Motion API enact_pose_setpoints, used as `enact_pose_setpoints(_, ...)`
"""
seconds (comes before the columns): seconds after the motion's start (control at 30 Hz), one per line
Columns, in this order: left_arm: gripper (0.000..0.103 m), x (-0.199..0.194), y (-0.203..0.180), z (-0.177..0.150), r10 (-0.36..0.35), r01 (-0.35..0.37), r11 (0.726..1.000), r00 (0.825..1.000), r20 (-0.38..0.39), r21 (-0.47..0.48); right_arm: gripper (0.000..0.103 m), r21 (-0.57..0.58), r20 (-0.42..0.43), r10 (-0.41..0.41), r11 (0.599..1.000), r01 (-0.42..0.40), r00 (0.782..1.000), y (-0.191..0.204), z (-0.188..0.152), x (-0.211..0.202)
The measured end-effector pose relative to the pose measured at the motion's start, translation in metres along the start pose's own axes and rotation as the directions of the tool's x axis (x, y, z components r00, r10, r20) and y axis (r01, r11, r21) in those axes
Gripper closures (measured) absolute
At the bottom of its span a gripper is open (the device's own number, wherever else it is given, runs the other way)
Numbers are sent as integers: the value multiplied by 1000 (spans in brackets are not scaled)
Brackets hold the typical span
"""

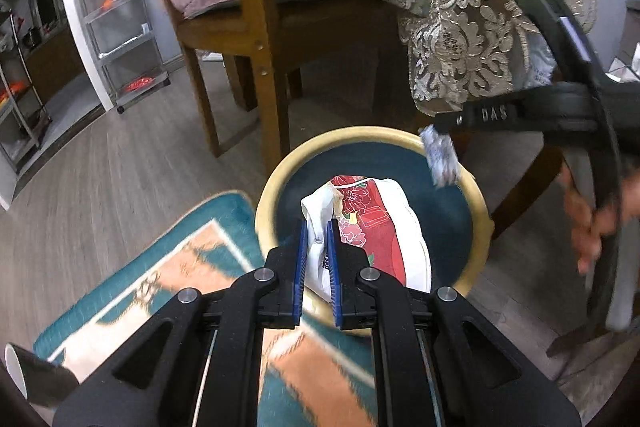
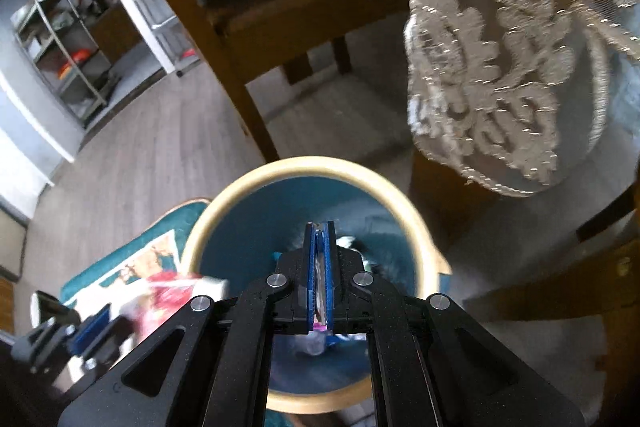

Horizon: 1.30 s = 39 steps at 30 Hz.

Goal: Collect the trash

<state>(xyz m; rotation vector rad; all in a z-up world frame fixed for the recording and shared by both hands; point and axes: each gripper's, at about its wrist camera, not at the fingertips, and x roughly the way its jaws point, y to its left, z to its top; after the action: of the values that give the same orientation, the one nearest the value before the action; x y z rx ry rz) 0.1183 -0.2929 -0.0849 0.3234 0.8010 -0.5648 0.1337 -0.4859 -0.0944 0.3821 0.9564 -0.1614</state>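
A round bin with a tan rim (image 1: 276, 183) and a teal inside stands on the floor; it also shows in the right wrist view (image 2: 224, 203). My left gripper (image 1: 317, 227) is shut on a white and red flowered wrapper (image 1: 376, 227) and holds it over the bin. My right gripper (image 2: 320, 227) is shut on a thin wrapper (image 2: 319, 291) over the bin's mouth. In the left wrist view the right gripper (image 1: 440, 131) holds a small silvery wrapper (image 1: 440, 159) at the bin's far right rim. In the right wrist view the left gripper (image 2: 86, 331) shows at lower left with the flowered wrapper (image 2: 168, 299).
A teal and orange rug (image 1: 160, 267) lies left of the bin. A wooden chair (image 1: 256, 39) with cushions stands behind it. A lace tablecloth (image 1: 460, 39) hangs at the upper right. A metal shelf rack (image 1: 124, 27) stands at the far left. A paper cup (image 1: 28, 371) lies at lower left.
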Motion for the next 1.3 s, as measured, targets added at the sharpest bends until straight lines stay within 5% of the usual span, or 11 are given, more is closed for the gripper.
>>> enact_pose_setpoints(0.17,90,18,2,8,15,-15,1000,999,-36,6,96,0,-1,62,998,-62,998,9,1,6)
enact_pose_setpoints(0.23,59,17,5,8,0,-1,1000,999,-34,-22,86,11,-12,79,997,-79,997,11,4,7)
enact_pose_setpoints(0.3,39,9,9,5,23,-24,999,1000,-3,-38,61,9,-6,71,997,-71,997,14,6,5)
enact_pose_setpoints(0.5,39,-18,17,-2,67,-67,998,998,16,-14,48,-8,29,71,997,-70,997,26,8,-16)
enact_pose_setpoints(0.7,33,-77,27,-12,78,-78,997,995,59,-6,45,-28,48,43,999,-42,998,46,-4,-43)
enact_pose_setpoints(1.0,6,-174,46,-46,57,-44,995,986,158,-84,33,-159,144,21,987,2,989,88,-57,-116)
enact_pose_setpoints(1.3,6,-200,43,-81,67,-60,997,979,194,-39,7,-273,327,-75,947,171,942,112,-117,-175)
